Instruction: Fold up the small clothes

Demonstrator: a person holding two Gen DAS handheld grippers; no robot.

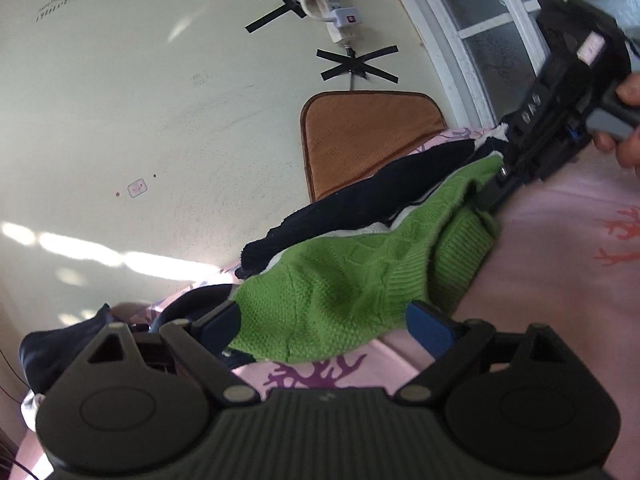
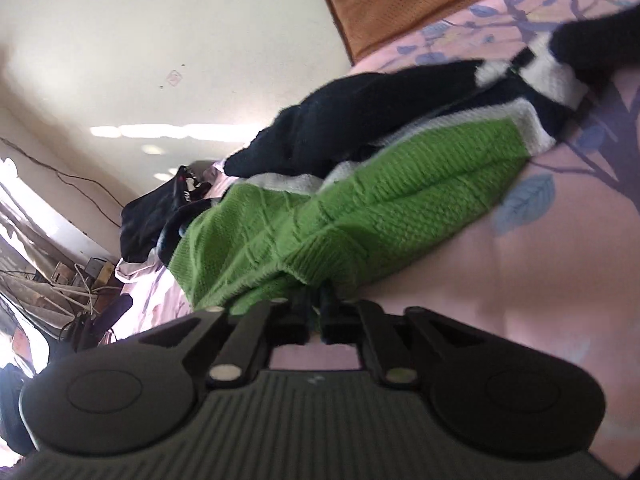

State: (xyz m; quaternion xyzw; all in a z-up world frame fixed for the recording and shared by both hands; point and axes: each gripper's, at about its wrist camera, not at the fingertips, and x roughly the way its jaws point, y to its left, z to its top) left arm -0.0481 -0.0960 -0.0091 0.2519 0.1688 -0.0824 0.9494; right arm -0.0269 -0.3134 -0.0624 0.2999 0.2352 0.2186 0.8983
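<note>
A small green knit sweater point(image 1: 344, 280) point(image 2: 360, 208) lies crumpled on a pink floral bed sheet point(image 1: 560, 280) point(image 2: 560, 280). My left gripper point(image 1: 322, 308) stands wide open, and the sweater's near edge lies between its blue-padded fingers point(image 1: 430, 326) without being pinched. My right gripper point(image 2: 316, 302) is shut on the ribbed hem of the green sweater. In the left wrist view that right gripper point(image 1: 486, 200) comes in from the upper right, held by a person's hand point(image 1: 628, 120), and bites the sweater's far end.
A dark navy garment point(image 1: 360, 200) point(image 2: 340, 128) and a black-and-white one point(image 2: 532, 72) lie piled just behind the sweater. A brown cushion point(image 1: 368, 136) leans on the wall. A black bag point(image 2: 148, 220) sits at the left, and a taped power strip point(image 1: 336, 8) hangs on the wall.
</note>
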